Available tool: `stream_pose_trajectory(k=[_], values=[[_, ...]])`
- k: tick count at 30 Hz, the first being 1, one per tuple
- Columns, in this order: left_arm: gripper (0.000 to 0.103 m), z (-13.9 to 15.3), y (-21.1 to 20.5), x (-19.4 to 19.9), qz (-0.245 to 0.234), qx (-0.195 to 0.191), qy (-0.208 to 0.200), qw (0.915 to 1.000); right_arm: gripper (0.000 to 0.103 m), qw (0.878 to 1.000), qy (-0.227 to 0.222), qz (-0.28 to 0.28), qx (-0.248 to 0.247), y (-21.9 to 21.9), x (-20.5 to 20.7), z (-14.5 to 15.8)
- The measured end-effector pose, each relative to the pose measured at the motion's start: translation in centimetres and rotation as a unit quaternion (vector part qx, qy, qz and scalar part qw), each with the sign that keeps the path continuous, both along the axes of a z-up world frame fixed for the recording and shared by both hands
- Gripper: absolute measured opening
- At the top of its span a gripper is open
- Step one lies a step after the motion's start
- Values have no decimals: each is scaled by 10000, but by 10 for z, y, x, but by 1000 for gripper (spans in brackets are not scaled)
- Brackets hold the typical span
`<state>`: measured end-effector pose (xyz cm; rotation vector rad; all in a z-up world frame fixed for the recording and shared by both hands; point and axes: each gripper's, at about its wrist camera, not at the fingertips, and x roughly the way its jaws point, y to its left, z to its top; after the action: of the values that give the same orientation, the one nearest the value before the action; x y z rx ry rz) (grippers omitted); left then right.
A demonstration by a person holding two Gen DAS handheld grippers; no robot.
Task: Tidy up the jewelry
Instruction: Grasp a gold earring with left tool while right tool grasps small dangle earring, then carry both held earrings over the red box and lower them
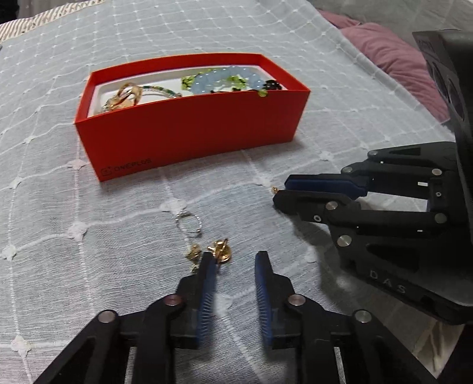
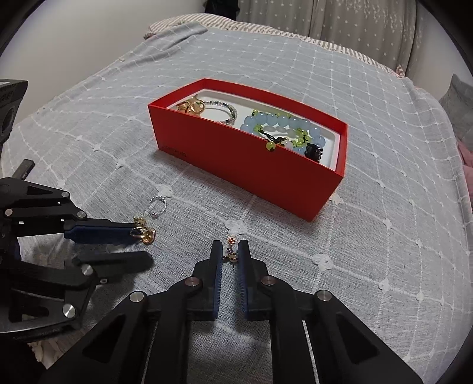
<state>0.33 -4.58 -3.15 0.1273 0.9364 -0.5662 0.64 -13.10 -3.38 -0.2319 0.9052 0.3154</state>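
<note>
A red box (image 1: 189,130) (image 2: 251,165) sits on the grey bedspread and holds a blue bead bracelet (image 1: 227,78) (image 2: 283,124), green beads and gold pieces (image 1: 125,94). On the cloth lie a silver ring (image 1: 189,223) (image 2: 158,203) and gold earrings (image 1: 220,251) (image 2: 145,233). My left gripper (image 1: 235,260) (image 2: 142,245) is open, its left finger touching the gold earrings. My right gripper (image 2: 230,251) (image 1: 280,190) is nearly closed around a small gold earring (image 2: 230,255) (image 1: 275,189) lying on the cloth.
The bedspread (image 2: 369,236) stretches around the box. A pink pillow (image 1: 393,59) lies at the far right of the left wrist view. A curtain (image 2: 340,26) hangs behind the bed.
</note>
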Motion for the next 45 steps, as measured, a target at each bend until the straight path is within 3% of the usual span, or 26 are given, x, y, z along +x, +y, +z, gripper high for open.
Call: stream_pose_trajectory(k=[11, 14, 23, 45], values=[[24, -2, -8, 7, 89, 10, -70, 9999, 11, 9998, 67, -165, 125, -22, -8, 4], [11, -2, -10, 8, 219, 158, -133, 9995, 11, 9998, 51, -163, 117, -26, -11, 5], [11, 1, -3, 15, 480, -28, 33, 9988, 11, 9996, 32, -218, 182, -30, -12, 13], [11, 50, 25, 27, 824, -433, -176, 9955, 11, 9972, -281, -48, 689, -29, -15, 66]])
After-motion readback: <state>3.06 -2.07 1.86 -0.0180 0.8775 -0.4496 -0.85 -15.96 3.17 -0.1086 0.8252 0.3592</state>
